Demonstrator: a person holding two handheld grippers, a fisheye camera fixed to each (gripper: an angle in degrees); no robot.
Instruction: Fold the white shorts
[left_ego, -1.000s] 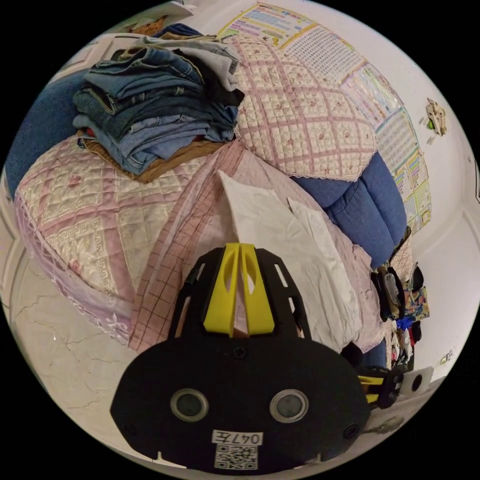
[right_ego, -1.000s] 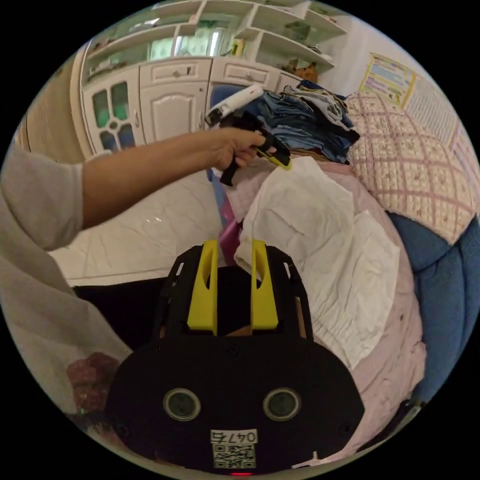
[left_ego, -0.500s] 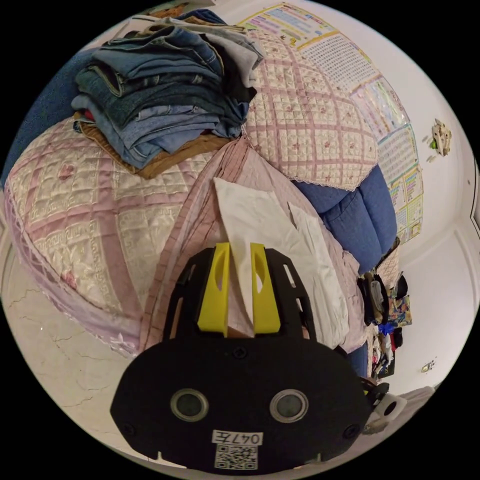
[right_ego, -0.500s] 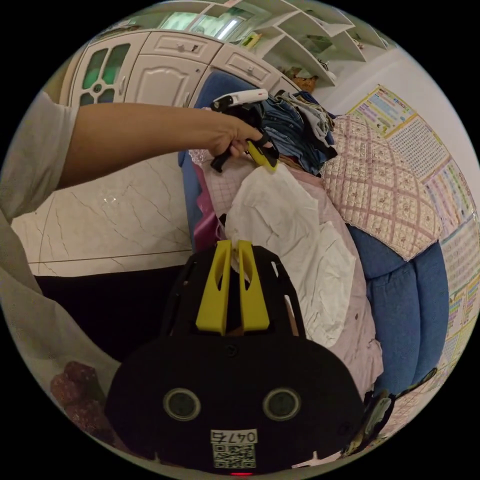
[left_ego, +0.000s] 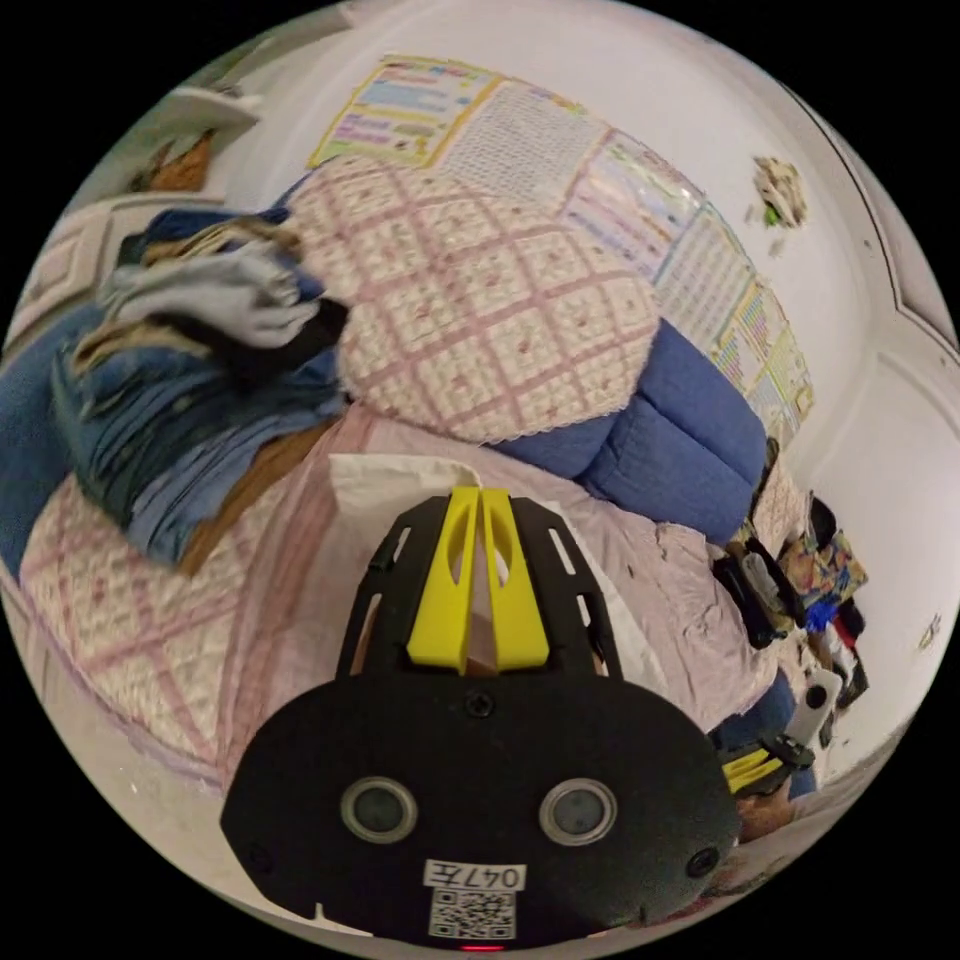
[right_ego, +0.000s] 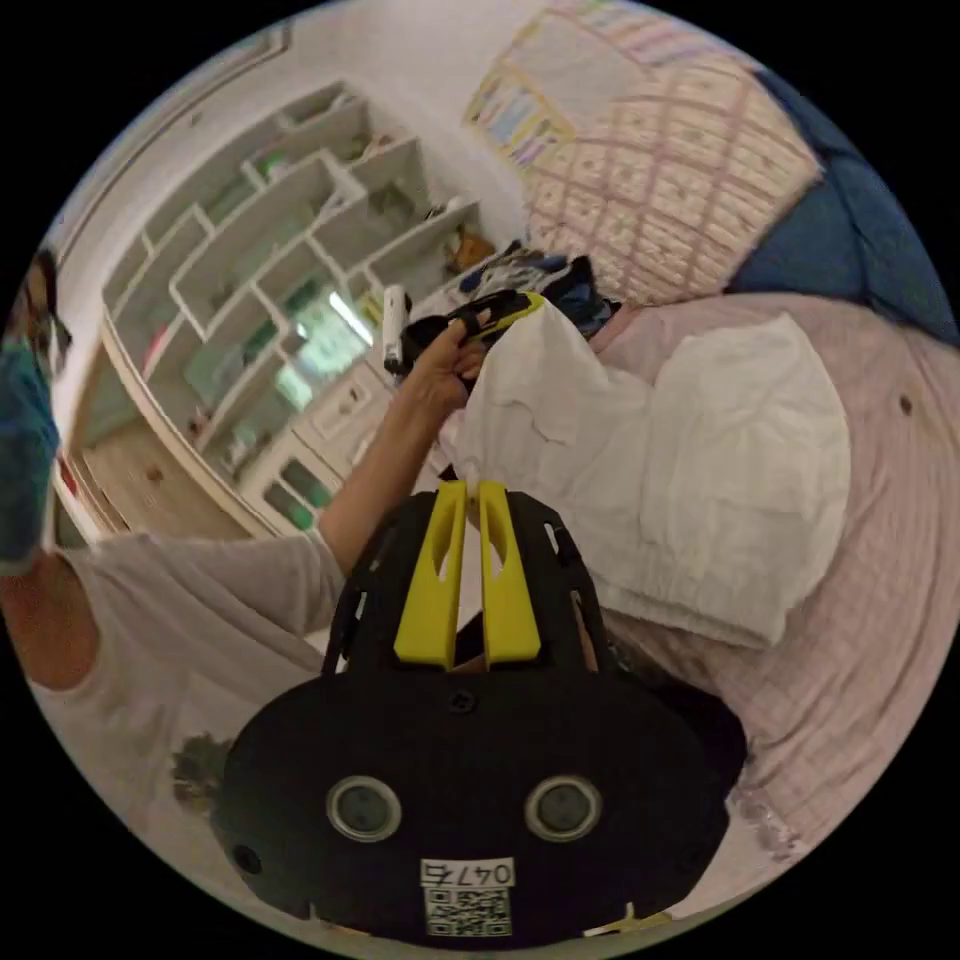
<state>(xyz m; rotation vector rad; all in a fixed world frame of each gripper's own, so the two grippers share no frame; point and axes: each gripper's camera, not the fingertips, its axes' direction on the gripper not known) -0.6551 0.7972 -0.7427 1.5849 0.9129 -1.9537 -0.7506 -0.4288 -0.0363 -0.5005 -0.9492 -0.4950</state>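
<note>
1. The white shorts (right_ego: 700, 470) lie on a pink checked sheet (right_ego: 860, 640) that covers the seat of a blue sofa (left_ego: 690, 450). Part of the cloth rests flat on the sheet, and the edge nearest the person is lifted off it.
2. In the left gripper view the left gripper (left_ego: 478, 495) has its yellow jaws closed together on a corner of the white shorts (left_ego: 385, 480). White cloth shows between and just beyond the jaw tips.
3. In the right gripper view the same left gripper (right_ego: 525, 303) sits at the raised corner of the shorts. The person's hand (right_ego: 440, 365) wraps around its handle, and the bare forearm stretches out from a light sleeve (right_ego: 190, 610) up toward the shorts.
4. The right gripper (right_ego: 462, 492) is also clenched, jaws nearly touching, with the near edge of the shorts pinched between them.
5. Beyond the shorts on the sofa is a stack of folded jeans (left_ego: 170, 420), beside a quilted pink-and-cream cushion cover (left_ego: 470, 300) draped over the sofa back.
6. Behind the sofa, charts (left_ego: 640, 200) hang on the wall. White shelves (right_ego: 270, 260) stand behind the person's outstretched arm.
</note>
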